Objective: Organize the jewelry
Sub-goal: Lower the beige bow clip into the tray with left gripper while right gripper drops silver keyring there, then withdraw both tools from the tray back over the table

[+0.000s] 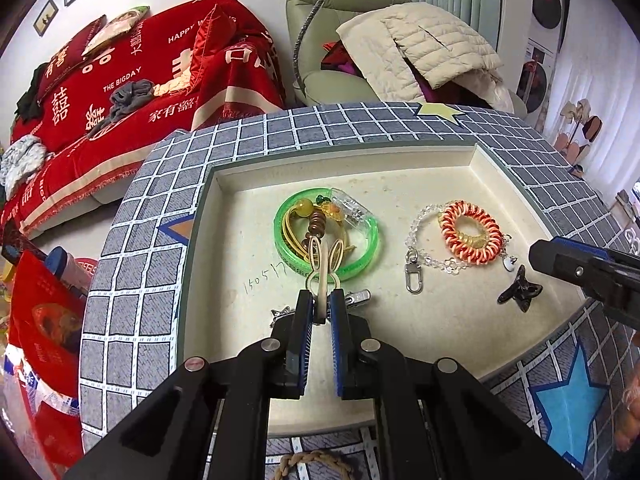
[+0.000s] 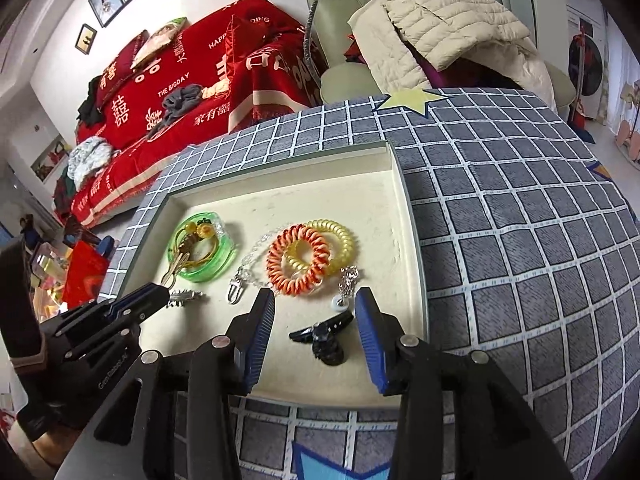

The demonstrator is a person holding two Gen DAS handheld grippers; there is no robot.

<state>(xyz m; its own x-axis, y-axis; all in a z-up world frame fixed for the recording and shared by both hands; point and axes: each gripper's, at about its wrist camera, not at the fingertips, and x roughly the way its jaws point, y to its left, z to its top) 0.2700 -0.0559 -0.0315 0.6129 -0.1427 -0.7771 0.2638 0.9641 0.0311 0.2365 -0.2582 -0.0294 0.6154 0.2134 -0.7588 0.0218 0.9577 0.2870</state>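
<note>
The left gripper (image 1: 321,312) has its jaws clenched on a cream rabbit-ear charm (image 1: 322,276), which lies over the near rim of a green bangle (image 1: 326,236). That charm is the tail end of a string of brown and amber beads (image 1: 316,222) coiled inside the bangle, along with a clear plastic piece (image 1: 352,208). A silver hair clip (image 1: 357,297) lies just beside the left jaws, partly hidden by them.

The right gripper (image 2: 315,322) has its jaws released and parted, with a black hair claw (image 2: 326,336) lying on the tray floor between them (neither pad touches it). No earlier view is given to compare.

Beyond the claw, toward the middle of the white tray (image 2: 414,264), an orange-and-white spiral hair tie (image 2: 298,266) overlaps a yellow spiral hair tie (image 2: 340,246). A clear bead chain with a silver clasp (image 2: 234,290) curves along their left side, and a small silver chain with a white pendant (image 2: 346,286) rests near the tray's right wall.

The tray sits on a counter covered in grey grid-patterned cloth (image 2: 520,240), closer to its left edge in the right wrist view. Behind the counter's far edge stand a red-draped sofa (image 1: 132,84) and a pale green armchair (image 1: 316,4) piled with a cream quilted jacket (image 1: 424,44).
</note>
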